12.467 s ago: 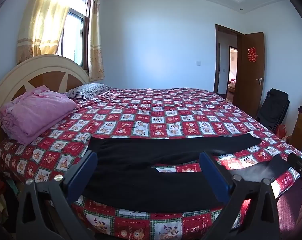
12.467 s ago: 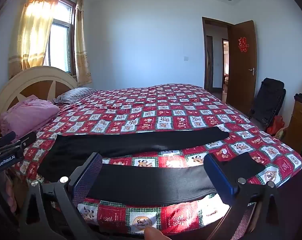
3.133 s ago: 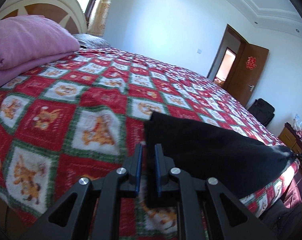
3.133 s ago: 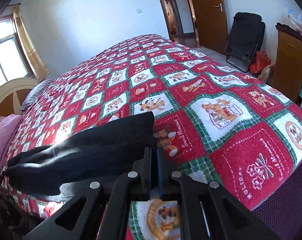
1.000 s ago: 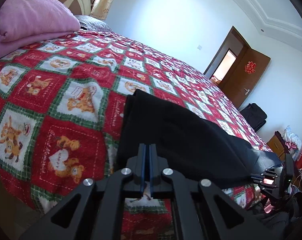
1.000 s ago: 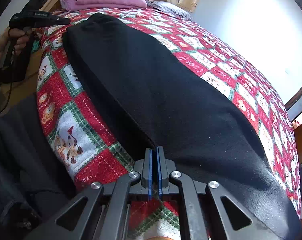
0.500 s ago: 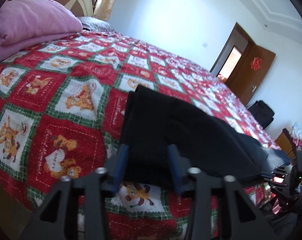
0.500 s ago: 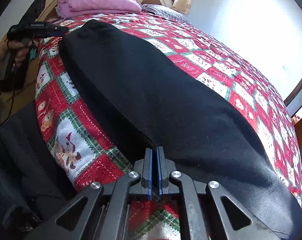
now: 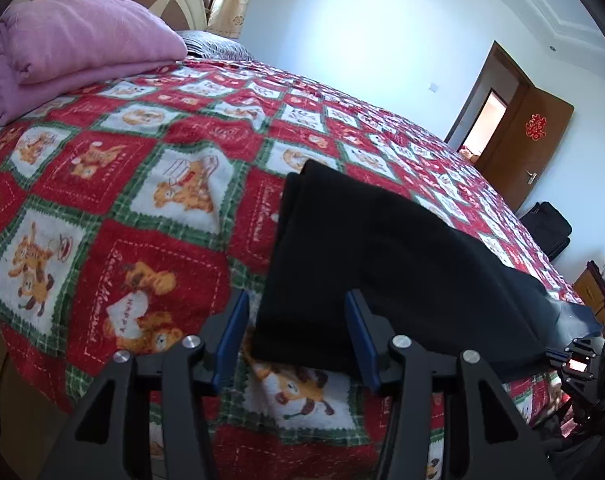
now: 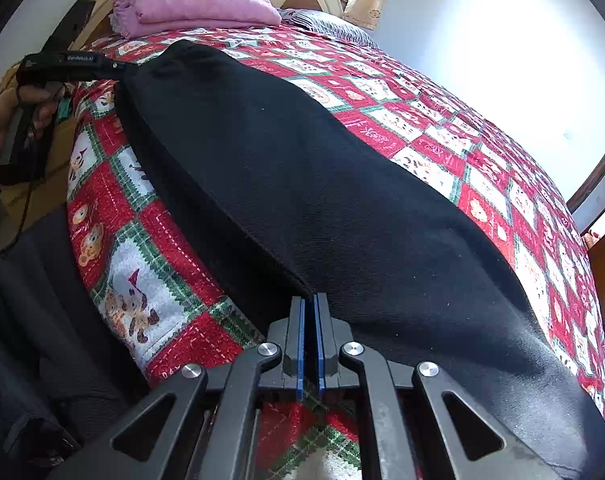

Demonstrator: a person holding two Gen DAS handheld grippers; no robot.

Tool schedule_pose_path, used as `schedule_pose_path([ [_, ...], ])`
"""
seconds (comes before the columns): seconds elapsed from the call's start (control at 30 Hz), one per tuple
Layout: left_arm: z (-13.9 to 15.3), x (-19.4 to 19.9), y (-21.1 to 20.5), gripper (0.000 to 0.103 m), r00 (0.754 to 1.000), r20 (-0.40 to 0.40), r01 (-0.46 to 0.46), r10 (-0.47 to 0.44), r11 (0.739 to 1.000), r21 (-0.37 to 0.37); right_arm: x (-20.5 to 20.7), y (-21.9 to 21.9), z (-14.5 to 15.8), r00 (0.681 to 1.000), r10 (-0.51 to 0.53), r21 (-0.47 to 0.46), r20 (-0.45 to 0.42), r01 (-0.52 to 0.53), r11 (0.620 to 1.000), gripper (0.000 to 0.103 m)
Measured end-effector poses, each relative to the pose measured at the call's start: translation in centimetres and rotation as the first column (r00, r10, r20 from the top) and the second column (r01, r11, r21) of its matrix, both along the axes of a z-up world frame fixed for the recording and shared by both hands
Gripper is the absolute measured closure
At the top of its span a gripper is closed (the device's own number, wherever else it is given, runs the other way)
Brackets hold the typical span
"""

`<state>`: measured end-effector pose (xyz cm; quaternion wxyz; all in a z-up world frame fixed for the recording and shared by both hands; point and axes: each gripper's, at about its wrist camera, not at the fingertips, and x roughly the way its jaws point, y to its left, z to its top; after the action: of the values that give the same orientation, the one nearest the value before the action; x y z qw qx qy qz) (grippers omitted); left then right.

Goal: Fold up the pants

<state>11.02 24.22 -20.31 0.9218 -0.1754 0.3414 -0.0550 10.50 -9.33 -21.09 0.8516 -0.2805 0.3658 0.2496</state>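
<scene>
Left wrist view: black pants (image 9: 366,248) lie on bed (image 9: 150,208), legs laid one over other, near end between your left gripper (image 9: 298,332) pads, which are opening, no longer pinching cloth. Right gripper (image 10: 310,320), at opposite end, clamped on pants edge. Judged step: lengthwise fold set down, release underway. Next: free right end, regrasp one end for crosswise fold.
</scene>
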Motion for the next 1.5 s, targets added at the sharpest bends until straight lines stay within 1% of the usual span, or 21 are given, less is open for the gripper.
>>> schedule_pose_path([
  [0.07, 0.0, 0.0, -0.1, 0.056, 1.0, 0.006, 0.007, -0.007, 1.0, 0.011, 0.0, 0.0, 0.0, 1.0, -0.002, 0.002, 0.002, 0.002, 1.0, 0.099],
  [0.13, 0.1, 0.0, -0.2, 0.071, 1.0, 0.004, -0.001, 0.001, 0.999, 0.038, 0.0, 0.1, 0.0, 1.0, -0.002, 0.0, 0.005, 0.002, 1.0, 0.099],
  [0.17, 0.1, 0.0, -0.1, 0.072, 1.0, 0.002, -0.006, 0.006, 0.999, 0.044, 0.0, 0.1, 0.0, 1.0, -0.002, -0.001, 0.007, 0.002, 1.0, 0.099],
  [0.23, 0.3, -0.1, 0.1, 0.086, 1.0, 0.011, -0.014, 0.014, 0.998, 0.055, 0.0, 0.2, 0.0, 1.0, -0.003, -0.002, 0.007, 0.003, 1.0, 0.099],
  [0.3, 0.4, -0.1, 0.1, 0.088, 1.0, 0.012, -0.019, 0.018, 0.997, 0.081, 0.0, 0.2, 0.0, 1.0, -0.004, -0.001, 0.007, 0.004, 1.0, 0.099],
  [0.33, 0.6, -0.2, -0.1, 0.091, 1.0, 0.019, -0.016, 0.015, 0.995, 0.093, 0.0, 0.2, 0.0, 1.0, -0.004, -0.002, 0.007, 0.004, 1.0, 0.099],
  [0.37, 0.7, -0.3, -0.3, 0.092, 1.0, 0.024, -0.012, 0.01, 0.994, 0.108, 0.0, 0.2, 0.0, 1.0, -0.004, -0.002, 0.007, 0.004, 1.0, 0.099],
  [0.43, 1.1, -0.4, -0.9, 0.092, 1.0, 0.03, -0.009, 0.004, 0.986, 0.165, 0.1, 0.1, 0.0, 1.0, -0.004, 0.0, 0.003, 0.004, 1.0, 0.099],
  [0.47, 1.2, -0.4, -1.0, 0.093, 0.999, 0.034, -0.005, -0.001, 0.985, 0.173, 0.1, 0.1, 0.1, 1.0, -0.006, 0.002, 0.002, 0.006, 1.0, 0.099],
  [0.53, 1.4, -0.7, -0.9, 0.094, 0.999, 0.042, 0.026, -0.032, 0.991, 0.13, 0.2, 0.0, 0.1, 1.0, -0.01, 0.009, -0.003, 0.01, 1.0, 0.099],
  [0.6, 1.3, -0.7, -0.2, 0.094, 0.998, 0.044, 0.042, -0.044, 0.998, 0.035, 0.2, 0.0, 0.0, 1.0, -0.013, 0.012, -0.008, 0.013, 1.0, 0.099],
  [0.63, 1.2, -0.7, 0.0, 0.095, 0.998, 0.041, 0.042, -0.042, 0.999, 0.004, 0.3, 0.0, 0.1, 1.0, -0.015, 0.014, -0.008, 0.015, 1.0, 0.099],
  [0.77, 1.0, -0.8, 0.4, 0.096, 0.998, 0.038, 0.046, -0.045, 0.998, -0.036, 0.3, -0.3, 0.9, 1.0, -0.026, 0.049, -0.006, 0.026, 0.998, 0.099],
  [0.83, 1.8, -1.1, 1.0, 0.096, 0.997, 0.06, 0.049, -0.045, 0.997, -0.063, 0.0, -0.6, 1.9, 1.0, -0.028, 0.073, -0.001, 0.028, 0.997, 0.1],
  [0.97, 3.2, -1.9, 2.0, 0.096, 0.994, 0.104, 0.056, -0.045, 0.993, -0.103, -0.9, -0.6, 3.6, 1.0, -0.012, 0.075, 0.021, 0.01, 0.997, 0.1],
  [1.07, 2.7, -1.8, 1.7, 0.096, 0.995, 0.087, 0.058, -0.05, 0.994, -0.088, -1.1, -0.5, 3.2, 1.0, -0.002, 0.072, -0.003, 0.002, 0.997, 0.1],
  [1.2, 0.6, -1.0, 1.5, 0.096, 0.999, 0.025, 0.048, -0.047, 0.996, -0.078, -1.0, 0.2, 0.1, 0.999, -0.002, -0.01, -0.034, 0.002, 1.0, 0.1],
  [1.27, -0.3, -0.9, 1.8, 0.096, 0.999, 0.0, 0.046, -0.046, 0.994, -0.095, -0.8, 0.2, -0.8, 0.999, -0.006, -0.011, -0.042, 0.006, 1.0, 0.1],
  [1.37, -0.3, -1.2, 1.8, 0.096, 0.998, 0.002, 0.059, -0.059, 0.995, -0.085, -0.7, 0.0, -0.3, 0.998, -0.002, 0.002, -0.057, 0.002, 1.0, 0.1],
  [1.43, 0.0, -1.4, 1.7, 0.09, 0.998, 0.004, 0.061, -0.061, 0.997, -0.055, -0.7, -0.2, -0.2, 0.997, 0.007, 0.006, -0.075, -0.007, 1.0, 0.099],
  [1.5, 0.4, -1.8, 1.8, 0.089, 0.998, 0.012, 0.056, -0.055, 0.998, -0.041, -0.6, -0.5, 0.1, 0.996, 0.015, 0.019, -0.089, -0.013, 1.0, 0.097],
])
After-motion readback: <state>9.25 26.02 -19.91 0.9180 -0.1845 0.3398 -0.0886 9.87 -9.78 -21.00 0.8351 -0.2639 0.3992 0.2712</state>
